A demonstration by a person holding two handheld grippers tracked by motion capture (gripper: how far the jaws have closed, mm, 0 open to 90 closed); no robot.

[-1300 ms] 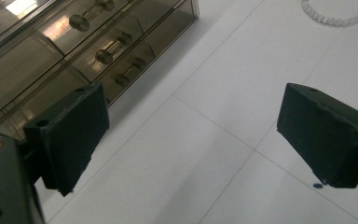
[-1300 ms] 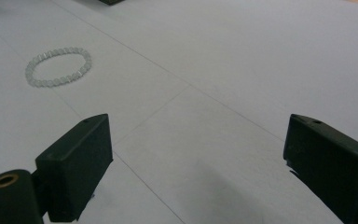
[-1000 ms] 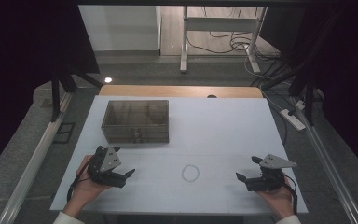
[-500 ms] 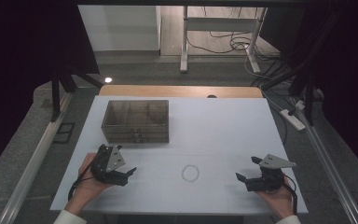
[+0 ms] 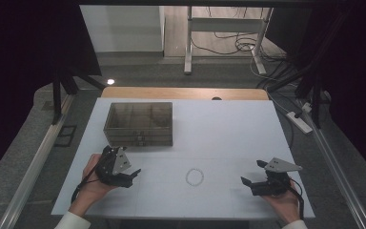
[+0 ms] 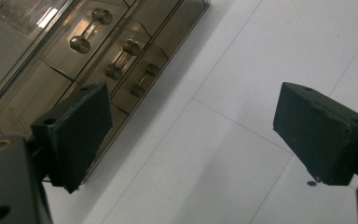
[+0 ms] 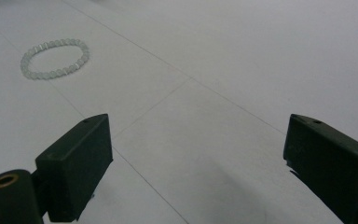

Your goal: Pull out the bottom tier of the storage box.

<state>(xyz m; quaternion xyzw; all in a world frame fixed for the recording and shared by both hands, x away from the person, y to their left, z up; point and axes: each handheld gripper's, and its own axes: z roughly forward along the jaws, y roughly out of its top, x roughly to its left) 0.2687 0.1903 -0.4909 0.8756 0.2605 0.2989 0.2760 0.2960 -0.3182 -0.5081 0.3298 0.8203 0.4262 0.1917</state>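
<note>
A clear smoky box [image 5: 139,123] with divided compartments and small drawers stands at the table's back left. In the left gripper view, its drawer fronts [image 6: 121,60] carry dumbbell-shaped metal handles. A pale bead bracelet [image 5: 187,177] lies flat at the front middle of the white table [image 5: 228,129]. My left gripper [image 5: 132,177] is held in a hand just in front of the box, open and empty [image 6: 196,140]. My right gripper [image 5: 248,183] rests at the front right, open and empty [image 7: 196,163], with the bracelet [image 7: 85,52] ahead of it to the left.
A wooden strip [image 5: 181,93] borders the table's far edge. Beyond it are a desk frame [image 5: 188,43] and cables on the floor; a power strip [image 5: 299,121] lies off the right side. Bare white surface lies between box, bracelet and grippers.
My left gripper has shifted a little to the right, closer to the box's front corner. The right gripper and the bracelet have stayed put.
</note>
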